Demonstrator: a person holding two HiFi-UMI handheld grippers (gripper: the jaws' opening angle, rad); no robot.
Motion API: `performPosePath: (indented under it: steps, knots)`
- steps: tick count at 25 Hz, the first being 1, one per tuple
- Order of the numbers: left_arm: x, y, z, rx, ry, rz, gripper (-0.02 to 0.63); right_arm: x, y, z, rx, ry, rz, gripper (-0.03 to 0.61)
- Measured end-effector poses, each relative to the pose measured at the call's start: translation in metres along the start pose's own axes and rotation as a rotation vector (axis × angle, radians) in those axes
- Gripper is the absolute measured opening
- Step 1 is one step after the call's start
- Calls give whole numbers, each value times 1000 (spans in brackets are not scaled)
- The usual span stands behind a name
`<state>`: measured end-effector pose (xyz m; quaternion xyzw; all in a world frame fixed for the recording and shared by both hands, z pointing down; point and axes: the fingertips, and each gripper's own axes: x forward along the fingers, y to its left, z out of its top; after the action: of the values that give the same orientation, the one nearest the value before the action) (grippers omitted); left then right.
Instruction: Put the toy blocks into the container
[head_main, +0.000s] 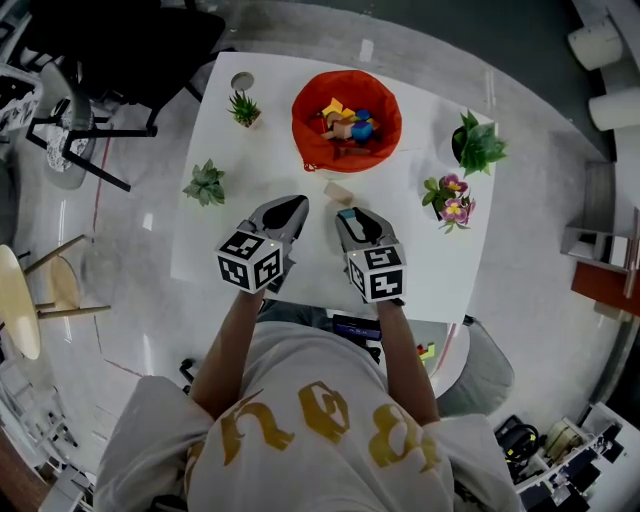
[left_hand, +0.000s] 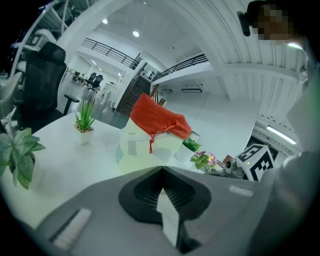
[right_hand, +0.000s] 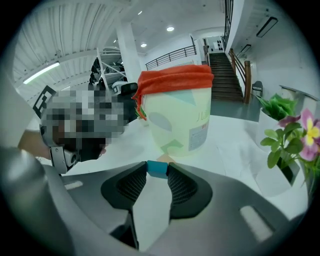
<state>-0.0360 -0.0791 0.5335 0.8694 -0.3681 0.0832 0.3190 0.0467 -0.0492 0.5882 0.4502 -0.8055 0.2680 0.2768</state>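
Observation:
A pale container with a red cloth liner (head_main: 306, 112) stands at the far middle of the white table (head_main: 230, 250), with several coloured toy blocks inside. A tan wooden block (head_main: 338, 193) lies on the table just in front of it. My right gripper (head_main: 349, 216) hovers near that block and is shut on a small blue block (right_hand: 157, 169), which is pinched at the fingertips. The container (right_hand: 180, 120) stands straight ahead in the right gripper view. My left gripper (head_main: 296, 206) is beside the right one, its jaws closed with nothing between them (left_hand: 161, 170). In the left gripper view the container (left_hand: 150, 137) lies ahead.
Small potted plants stand around the container: two at the left (head_main: 243, 107) (head_main: 205, 184), a green one (head_main: 478, 143) and a flowering one (head_main: 450, 200) at the right. A black office chair (head_main: 110, 45) is beyond the table's left corner.

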Motion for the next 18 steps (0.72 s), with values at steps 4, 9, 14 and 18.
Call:
performPosePath:
  steps: [4, 9, 14, 18]
  knots:
    - [-3, -6, 3, 13, -3, 4, 0, -9, 0, 5, -1, -24, -5, 164]
    - [-10, -15, 12, 4, -34, -4, 0, -22, 0, 17, 13, -71, -18, 164]
    - [-15, -21, 23, 22, -60, -4, 0, -35, 0, 28, 2, -104, -29, 164]
    - [-20, -28, 34, 34, -85, -6, 0, -44, 1, 37, 4, -132, -35, 164]
